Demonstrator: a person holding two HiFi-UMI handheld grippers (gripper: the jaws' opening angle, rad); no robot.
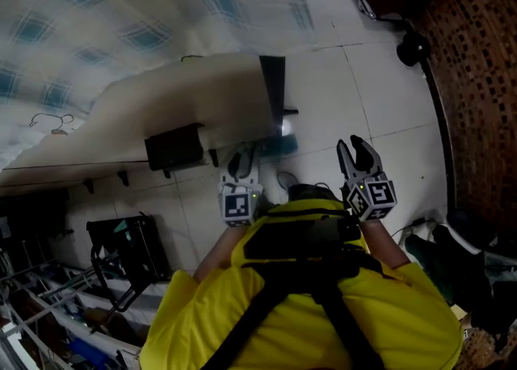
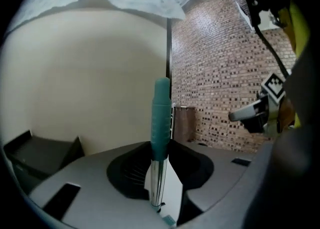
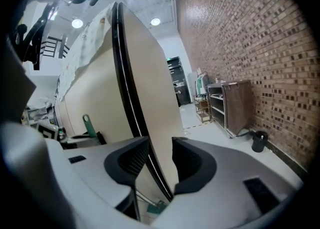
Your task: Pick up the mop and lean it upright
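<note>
The mop handle, a teal grip over a chrome shaft, stands upright between the jaws of my left gripper, which is shut on it. Its teal mop head rests on the white floor at the foot of a beige panel. In the head view, my left gripper is just above the head. My right gripper hangs open to the right with nothing held. From the right gripper view, the panel's black edge shows between the jaws, and the handle's looped end shows at left.
A brick wall runs along the right, with a black bin at its foot. A dark box sits against the beige panel. A drying rack and clutter fill the lower left. A wheeled shelf stands by the brick wall.
</note>
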